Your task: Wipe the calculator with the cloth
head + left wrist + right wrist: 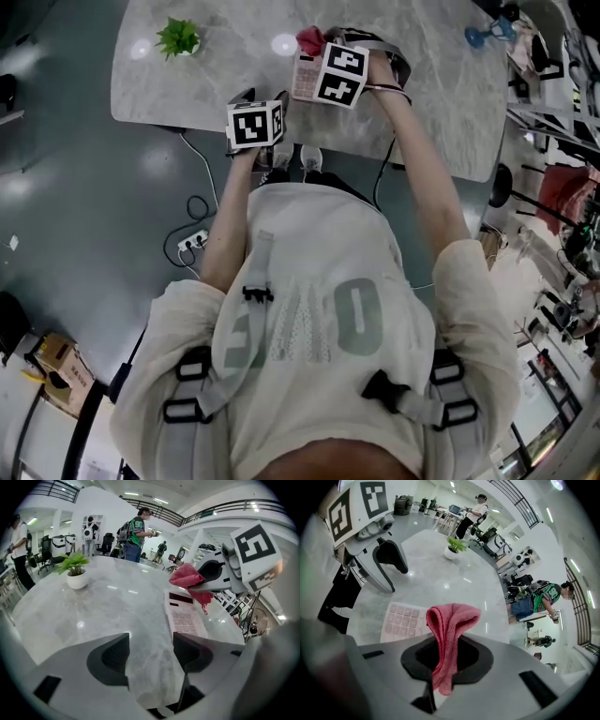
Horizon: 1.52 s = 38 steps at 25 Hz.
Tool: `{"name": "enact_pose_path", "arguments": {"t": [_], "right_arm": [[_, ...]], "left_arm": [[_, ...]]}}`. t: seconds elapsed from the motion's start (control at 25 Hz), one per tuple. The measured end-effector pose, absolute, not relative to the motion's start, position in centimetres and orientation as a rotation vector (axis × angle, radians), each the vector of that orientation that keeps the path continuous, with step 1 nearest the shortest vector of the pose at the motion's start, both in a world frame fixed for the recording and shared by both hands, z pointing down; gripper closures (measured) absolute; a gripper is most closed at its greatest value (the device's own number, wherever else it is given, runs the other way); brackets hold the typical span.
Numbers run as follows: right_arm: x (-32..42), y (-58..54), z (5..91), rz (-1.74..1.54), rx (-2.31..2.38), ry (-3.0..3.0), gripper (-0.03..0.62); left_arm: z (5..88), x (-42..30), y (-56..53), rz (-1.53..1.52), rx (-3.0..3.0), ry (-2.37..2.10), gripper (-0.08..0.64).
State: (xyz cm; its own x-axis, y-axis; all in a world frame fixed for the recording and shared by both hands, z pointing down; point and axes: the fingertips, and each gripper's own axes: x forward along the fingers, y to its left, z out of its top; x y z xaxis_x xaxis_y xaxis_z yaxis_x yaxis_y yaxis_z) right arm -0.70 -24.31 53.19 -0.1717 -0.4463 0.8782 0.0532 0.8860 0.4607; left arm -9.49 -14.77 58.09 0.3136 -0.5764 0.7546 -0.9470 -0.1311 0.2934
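A pale pink calculator (183, 613) lies flat on the marble table (93, 611), ahead and right of my left gripper (151, 656). That gripper is open with only bare tabletop between its jaws. My right gripper (446, 656) is shut on a red cloth (450, 620), which bulges up out of the jaws. It hangs above the calculator (401, 620), and the cloth (187, 579) hovers over the display end without touching. In the head view both grippers sit at the table's near edge, with the calculator (302, 77) and cloth (310, 39) partly hidden behind the right marker cube.
A small potted plant (178, 37) stands at the table's far left. A blue object (487, 33) lies at the far right. The table's near edge runs just under the left gripper. On the floor are a power strip (192, 242) and cables. People stand far behind.
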Motion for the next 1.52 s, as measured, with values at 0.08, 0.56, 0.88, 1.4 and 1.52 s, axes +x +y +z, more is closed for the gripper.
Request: {"name": "enact_pose_path", "arguments": {"t": [0.08,0.56,0.88,1.4,1.52], "right_arm": [[-1.0,-24.7,53.6,-0.441,0.314,-1.683,0.537],[-2.4,-25.1,55.9,-0.414,0.297,-1.653,0.537],[-2.6,-24.6,56.5,-0.416,0.302,-1.641,0.537],[-2.9,-21.5,58.3,-0.393,0.245,-1.635,0.537],[-3.1,-20.8,58.4,-0.390,0.253,-1.639,0.537]], "left_arm": [[58.6,-11.0,-14.4,0.612,1.775,-1.386,0.279],[59.7,-13.2,-13.8,0.624,1.768,-1.422,0.282],[59.8,-13.4,-13.8,0.609,1.778,-1.452,0.297],[60.0,-13.4,-13.8,0.637,1.794,-1.452,0.301],[59.9,-13.4,-13.9,0.640,1.798,-1.447,0.301]]}}
